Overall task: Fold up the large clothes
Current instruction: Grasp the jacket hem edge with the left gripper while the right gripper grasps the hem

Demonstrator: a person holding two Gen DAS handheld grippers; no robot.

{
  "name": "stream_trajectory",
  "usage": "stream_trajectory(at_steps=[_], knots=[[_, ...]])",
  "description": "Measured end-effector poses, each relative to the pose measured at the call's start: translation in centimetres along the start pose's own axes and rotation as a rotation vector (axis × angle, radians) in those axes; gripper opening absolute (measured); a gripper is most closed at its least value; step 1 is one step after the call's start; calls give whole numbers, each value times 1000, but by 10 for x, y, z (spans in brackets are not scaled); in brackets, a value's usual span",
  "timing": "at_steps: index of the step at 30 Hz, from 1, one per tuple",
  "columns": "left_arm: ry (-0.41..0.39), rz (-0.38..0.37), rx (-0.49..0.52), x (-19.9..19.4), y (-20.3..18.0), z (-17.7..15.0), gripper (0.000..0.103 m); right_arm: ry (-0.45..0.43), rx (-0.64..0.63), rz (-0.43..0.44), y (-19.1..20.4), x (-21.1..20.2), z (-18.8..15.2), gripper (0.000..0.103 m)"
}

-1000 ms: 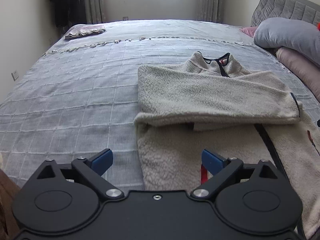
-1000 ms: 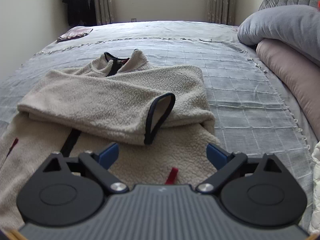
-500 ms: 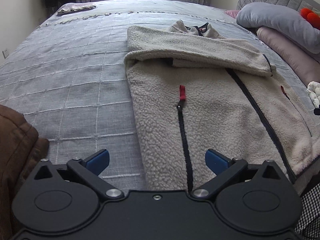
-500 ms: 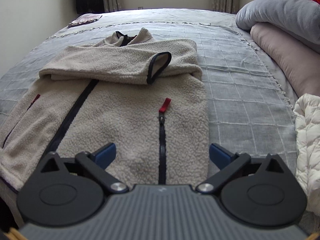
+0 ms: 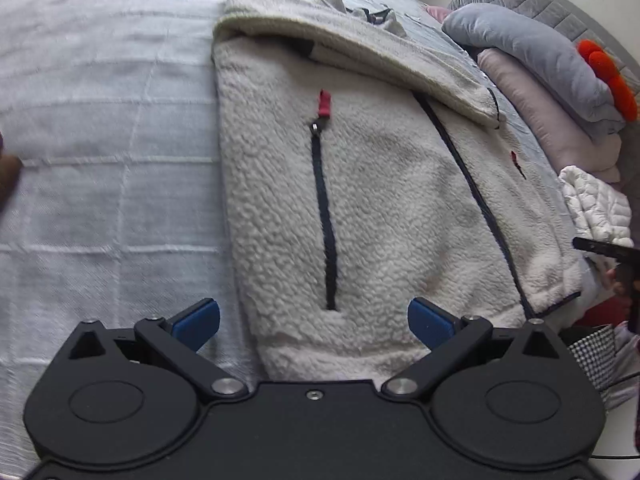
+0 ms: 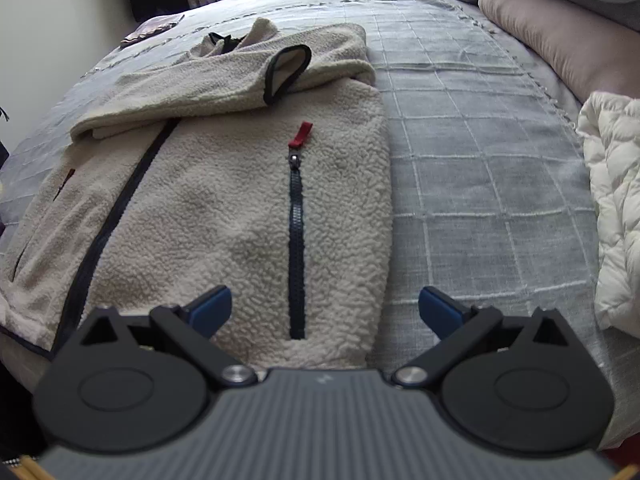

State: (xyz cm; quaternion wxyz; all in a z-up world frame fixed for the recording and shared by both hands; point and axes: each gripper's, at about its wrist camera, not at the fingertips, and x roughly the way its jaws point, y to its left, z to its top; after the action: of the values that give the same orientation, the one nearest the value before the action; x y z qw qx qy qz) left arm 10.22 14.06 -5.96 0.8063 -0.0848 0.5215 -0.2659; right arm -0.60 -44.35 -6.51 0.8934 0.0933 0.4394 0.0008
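A cream fleece jacket (image 5: 384, 184) lies front up on the grey bed, its sleeves folded across the chest. It has dark zips with red pulls. It also shows in the right wrist view (image 6: 224, 184). My left gripper (image 5: 314, 318) is open and empty, just above the jacket's left hem corner. My right gripper (image 6: 326, 308) is open and empty, above the right hem corner beside the pocket zip (image 6: 296, 248). Part of the right gripper (image 5: 612, 252) shows at the right edge of the left wrist view.
The grey checked bedspread (image 6: 480, 184) spreads around the jacket. A grey and a pink pillow (image 5: 532, 52) lie at the head end. A white quilted garment (image 6: 616, 200) lies at the right. A small folded cloth (image 6: 150, 30) lies far off.
Both grippers have drawn back from the folded sleeves to the jacket's hem and dropped closer to it. Both stayed open. The jacket has not moved.
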Motion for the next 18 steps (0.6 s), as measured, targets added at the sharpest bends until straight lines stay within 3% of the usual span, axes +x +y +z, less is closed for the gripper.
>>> stream_trajectory(at_steps=[3,7,9,11,13,14,15,18], knots=[[4,-30,-39,7,4,-6,100,24,56,31,-9,7,-8,102],[-6,-44,-14,7,-2,-11,99,58,122,86,-16,16,-22,100],[9,-76,-10,8,-5,-13,88,32,120,88,-15,15,-30,97],[17,-104,-23,9,-5,-15,82,16,121,92,-14,13,-35,83],[2,-98,-22,9,-7,-20,73,10,124,119,-12,8,-39,57],[-5,-99,-29,8,-7,-22,61,15,124,147,-11,6,-42,48],[-8,-105,-46,7,-5,-25,41,21,132,170,-10,4,-43,39],[-13,-131,-120,6,2,-29,26,1,121,188,-7,-3,-45,21]])
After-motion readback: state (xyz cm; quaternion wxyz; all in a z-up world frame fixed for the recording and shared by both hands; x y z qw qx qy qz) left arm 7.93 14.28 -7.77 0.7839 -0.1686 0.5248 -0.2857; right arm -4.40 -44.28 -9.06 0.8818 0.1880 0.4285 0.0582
